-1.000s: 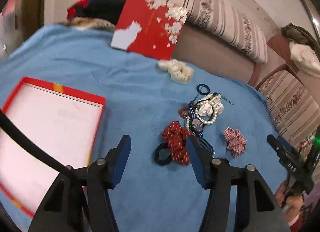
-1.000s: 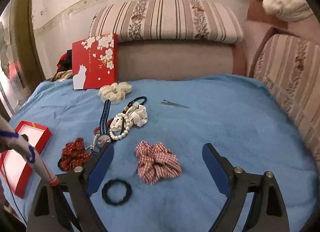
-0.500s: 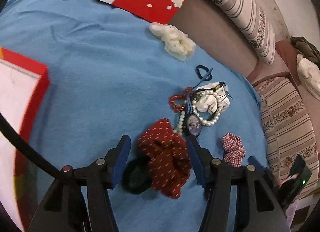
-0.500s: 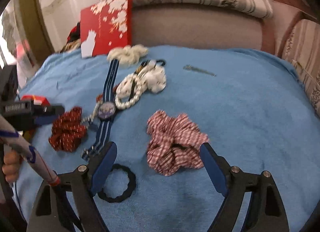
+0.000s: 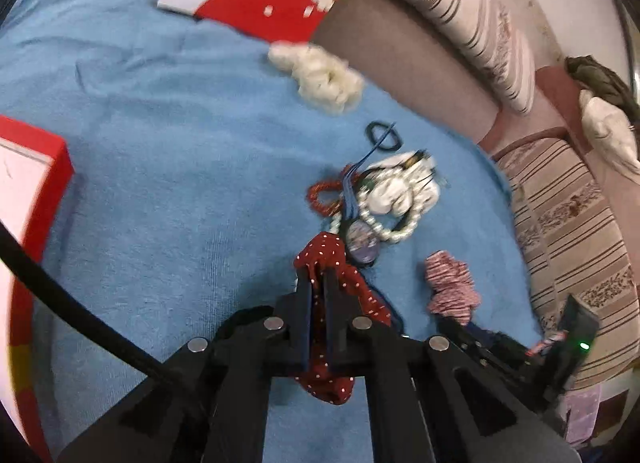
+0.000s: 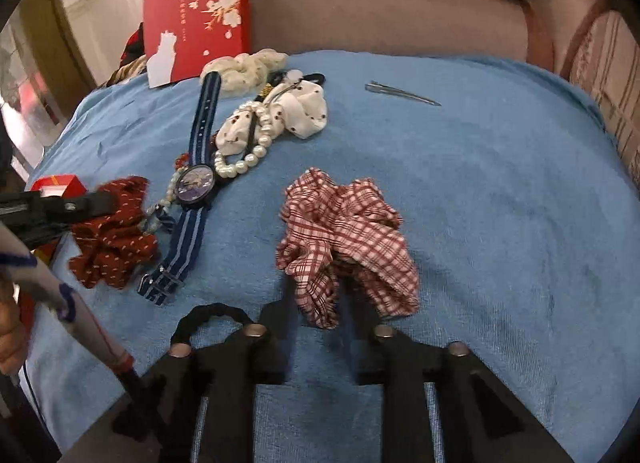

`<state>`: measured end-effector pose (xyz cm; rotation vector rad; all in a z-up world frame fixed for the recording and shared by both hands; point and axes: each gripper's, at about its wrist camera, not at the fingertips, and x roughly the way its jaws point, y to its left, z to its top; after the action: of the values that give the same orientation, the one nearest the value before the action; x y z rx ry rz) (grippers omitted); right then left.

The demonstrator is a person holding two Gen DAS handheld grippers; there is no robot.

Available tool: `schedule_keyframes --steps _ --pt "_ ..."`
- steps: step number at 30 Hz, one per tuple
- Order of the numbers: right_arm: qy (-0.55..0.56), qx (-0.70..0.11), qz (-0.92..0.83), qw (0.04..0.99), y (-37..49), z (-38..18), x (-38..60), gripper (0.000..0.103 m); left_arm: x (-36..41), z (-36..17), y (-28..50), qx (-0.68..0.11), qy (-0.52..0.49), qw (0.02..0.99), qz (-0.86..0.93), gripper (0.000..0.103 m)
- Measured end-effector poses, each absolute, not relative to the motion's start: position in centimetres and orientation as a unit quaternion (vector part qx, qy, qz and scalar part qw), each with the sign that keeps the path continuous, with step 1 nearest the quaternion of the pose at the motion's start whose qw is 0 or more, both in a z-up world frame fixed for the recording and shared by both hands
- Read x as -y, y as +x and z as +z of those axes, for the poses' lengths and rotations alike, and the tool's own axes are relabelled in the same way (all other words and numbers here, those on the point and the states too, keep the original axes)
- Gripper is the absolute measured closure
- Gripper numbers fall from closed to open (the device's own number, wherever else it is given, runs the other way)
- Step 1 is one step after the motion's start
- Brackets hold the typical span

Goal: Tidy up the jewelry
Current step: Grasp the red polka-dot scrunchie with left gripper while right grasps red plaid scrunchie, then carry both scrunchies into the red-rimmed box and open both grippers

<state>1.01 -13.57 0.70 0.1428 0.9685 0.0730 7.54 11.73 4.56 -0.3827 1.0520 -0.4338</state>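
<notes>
My left gripper (image 5: 318, 283) is shut on the dark red dotted scrunchie (image 5: 340, 303), which also shows in the right wrist view (image 6: 112, 239). My right gripper (image 6: 312, 303) is closed on the near edge of the red-and-white checked scrunchie (image 6: 344, 231), which shows small in the left wrist view (image 5: 452, 287). A blue striped watch (image 6: 196, 179), a pearl bracelet (image 6: 244, 147), a white spotted scrunchie (image 6: 300, 111) and a red bead bracelet (image 5: 324, 199) lie bunched on the blue cloth (image 6: 480, 203).
An open red box (image 5: 32, 191) with a white inside lies at the left. Its red flowered lid (image 6: 196, 23) leans on the sofa back. A cream scrunchie (image 6: 248, 67), a metal hair clip (image 6: 400, 93) and a black hair tie (image 6: 208, 319) lie on the cloth.
Both grippers moved forward and down and closed: the left onto the dark red scrunchie, the right onto the checked scrunchie.
</notes>
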Motion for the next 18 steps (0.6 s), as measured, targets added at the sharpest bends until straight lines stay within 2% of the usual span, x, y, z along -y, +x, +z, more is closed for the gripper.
schedule_keyframes --steps 2,10,18 --pt "0.073 -0.457 0.033 0.886 0.8 1.1 13.7 0.09 -12.3 6.0 6.7 -0.478 -0.187 0.832 -0.211 0.099" --pt "0.066 -0.406 0.018 0.911 -2.1 3.8 12.9 0.093 -18.2 11.4 3.1 -0.415 -0.189 0.872 -0.179 0.098" --pt "0.083 -0.372 0.075 0.922 -4.9 8.6 8.3 0.096 -27.6 12.3 1.8 -0.4 -0.218 0.886 -0.089 0.098"
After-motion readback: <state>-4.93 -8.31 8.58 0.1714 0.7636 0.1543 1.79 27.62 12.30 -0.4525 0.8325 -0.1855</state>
